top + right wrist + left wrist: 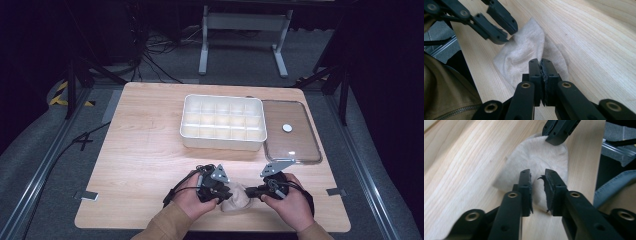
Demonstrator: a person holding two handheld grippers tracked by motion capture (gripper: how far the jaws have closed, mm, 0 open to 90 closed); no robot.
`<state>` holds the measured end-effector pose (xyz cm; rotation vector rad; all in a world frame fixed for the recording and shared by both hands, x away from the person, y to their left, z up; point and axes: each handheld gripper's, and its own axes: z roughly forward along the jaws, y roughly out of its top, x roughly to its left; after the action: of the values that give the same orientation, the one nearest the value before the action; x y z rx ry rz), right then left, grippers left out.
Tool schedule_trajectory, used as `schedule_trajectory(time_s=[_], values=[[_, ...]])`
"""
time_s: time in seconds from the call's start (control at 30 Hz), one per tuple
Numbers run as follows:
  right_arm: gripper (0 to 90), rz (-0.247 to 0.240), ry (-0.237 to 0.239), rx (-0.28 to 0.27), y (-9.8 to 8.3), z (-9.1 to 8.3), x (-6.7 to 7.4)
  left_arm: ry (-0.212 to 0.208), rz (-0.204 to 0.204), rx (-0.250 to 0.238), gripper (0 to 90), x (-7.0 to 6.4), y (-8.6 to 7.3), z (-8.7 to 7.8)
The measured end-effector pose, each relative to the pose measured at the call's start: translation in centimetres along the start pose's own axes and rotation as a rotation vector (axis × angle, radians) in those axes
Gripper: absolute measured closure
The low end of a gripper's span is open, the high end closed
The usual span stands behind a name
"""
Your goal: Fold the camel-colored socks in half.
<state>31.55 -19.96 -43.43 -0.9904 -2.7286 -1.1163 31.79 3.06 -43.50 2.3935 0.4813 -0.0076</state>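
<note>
A small beige cloth (237,198) lies crumpled near the table's front edge, between the two hand-held grippers. My left gripper (221,196) is at its left end. In the left gripper view its jaws (537,173) stand a little apart over the cloth (536,155), whose fabric shows through the gap, unpinched. My right gripper (253,191) is at the cloth's right end. Its jaws (541,61) are closed together on a raised fold of the cloth (524,52). The right gripper's tip (556,138) rests on the cloth's far edge, and the left gripper (506,31) hovers at the opposite edge.
A white tray (222,143) divided into several compartments stands at the table's middle back. A clear lid (300,147) with a white knob (287,128) lies flat to its right. Bare wood lies left of the tray. The person's sleeves hang over the front edge.
</note>
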Motion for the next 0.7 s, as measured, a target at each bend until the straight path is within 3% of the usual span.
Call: schedule_trajectory(time_s=[0.07,0.2,0.37,0.5,0.6,0.7], values=[[88.2,0.005,0.0,0.001,0.0,0.0,-0.1,0.002,0.027,0.011,80.8,-0.3,0.3,0.9],[88.3,0.001,-0.025,0.005,-0.3,-0.2,-0.2,0.038,0.075,0.079,84.1,-0.5,0.5,2.8],[88.2,-0.001,-0.045,0.001,-0.4,-0.6,-0.1,0.025,0.052,0.083,84.4,-0.3,0.5,3.1],[88.5,-0.051,-0.108,-0.017,-0.2,-1.3,0.4,0.026,0.053,0.092,84.1,-0.3,0.6,3.1],[88.2,-0.103,-0.075,-0.06,0.3,-1.5,1.5,0.027,0.051,0.089,83.9,-0.3,0.6,3.2],[85.7,-0.137,-0.053,-0.054,0.4,-0.7,2.1,0.026,0.044,0.086,83.5,-0.3,0.6,3.2]])
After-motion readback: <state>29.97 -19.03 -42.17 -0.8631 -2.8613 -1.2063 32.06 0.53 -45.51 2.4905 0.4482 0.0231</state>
